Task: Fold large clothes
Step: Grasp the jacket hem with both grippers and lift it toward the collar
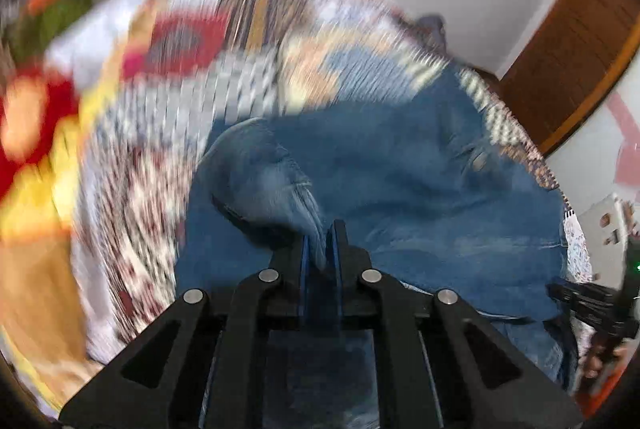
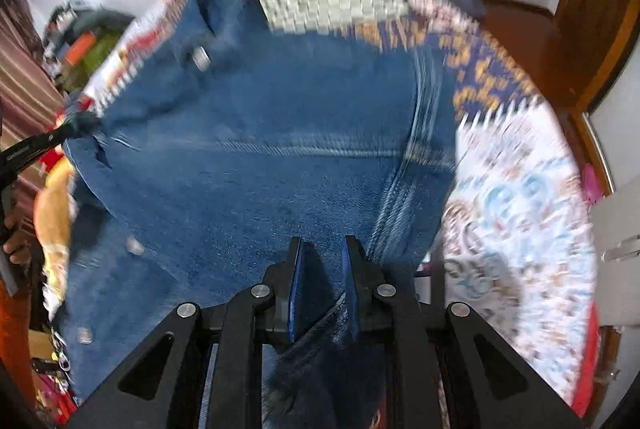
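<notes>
Blue denim garment point(image 2: 256, 157), large, with metal snap buttons point(image 2: 200, 57) and pale double-stitched seams. Spread across the centre of the right wrist frame, from upper left to lower middle, over a patterned bedspread. Rumpled along the left edge, a corner there drawn up off the spread. In the left wrist frame, filling centre and right point(image 1: 420, 189), with a bunched fold point(image 1: 260, 173) raised at centre. Blurred in both views.
</notes>
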Action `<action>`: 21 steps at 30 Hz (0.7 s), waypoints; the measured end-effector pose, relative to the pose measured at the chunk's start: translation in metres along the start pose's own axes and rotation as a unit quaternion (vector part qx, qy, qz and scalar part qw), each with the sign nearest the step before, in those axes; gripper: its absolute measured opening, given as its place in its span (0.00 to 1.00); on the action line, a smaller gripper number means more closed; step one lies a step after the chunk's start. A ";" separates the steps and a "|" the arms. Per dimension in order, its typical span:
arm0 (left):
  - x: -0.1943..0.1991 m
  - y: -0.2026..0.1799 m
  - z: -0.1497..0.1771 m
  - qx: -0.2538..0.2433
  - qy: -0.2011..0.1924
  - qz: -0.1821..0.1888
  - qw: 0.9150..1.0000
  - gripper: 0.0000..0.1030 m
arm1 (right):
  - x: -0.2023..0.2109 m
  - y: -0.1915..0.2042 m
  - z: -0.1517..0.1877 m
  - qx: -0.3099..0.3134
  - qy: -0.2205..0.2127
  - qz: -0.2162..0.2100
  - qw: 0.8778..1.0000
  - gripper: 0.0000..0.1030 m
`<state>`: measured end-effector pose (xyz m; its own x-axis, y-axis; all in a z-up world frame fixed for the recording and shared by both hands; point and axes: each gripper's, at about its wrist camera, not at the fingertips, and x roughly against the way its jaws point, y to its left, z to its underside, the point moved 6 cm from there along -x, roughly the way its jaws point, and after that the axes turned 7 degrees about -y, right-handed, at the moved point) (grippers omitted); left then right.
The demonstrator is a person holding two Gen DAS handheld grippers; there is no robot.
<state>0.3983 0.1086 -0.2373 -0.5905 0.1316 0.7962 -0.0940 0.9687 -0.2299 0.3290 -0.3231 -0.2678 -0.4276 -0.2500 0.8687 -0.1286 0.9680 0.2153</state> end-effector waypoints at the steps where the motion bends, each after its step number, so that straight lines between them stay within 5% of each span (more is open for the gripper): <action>1: -0.007 0.009 0.009 0.013 0.016 0.008 1.000 0.09 | -0.004 -0.001 0.002 0.002 -0.001 -0.002 1.000 0.14; 9: 0.000 0.033 0.051 0.032 0.049 0.049 0.997 0.18 | -0.003 0.015 0.006 0.061 -0.007 0.039 0.997 0.14; 12: 0.005 0.032 0.046 0.019 0.053 0.052 0.997 0.33 | -0.001 0.021 0.005 0.075 -0.008 0.051 0.996 0.14; 13: 0.006 0.033 0.044 0.016 0.052 0.051 0.997 0.44 | 0.000 0.018 0.004 0.074 -0.008 0.051 0.996 0.14; 15: 0.006 0.037 0.037 0.019 0.048 0.041 0.998 0.51 | 0.005 0.017 0.005 0.070 -0.009 0.045 0.996 0.14; 18: 0.004 0.039 0.033 0.029 0.050 0.040 0.998 0.55 | 0.018 0.017 0.001 0.065 -0.023 0.033 0.997 0.14; 21: -0.009 0.043 0.027 0.019 0.049 -0.012 0.999 0.56 | 0.032 0.014 -0.010 0.071 -0.050 0.048 0.995 0.14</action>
<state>0.3785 0.1433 -0.2695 -0.5063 0.1304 0.8524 -0.1385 0.9634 -0.2297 0.3226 -0.3178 -0.2328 -0.5291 -0.1650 0.8323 -0.2062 0.9765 0.0625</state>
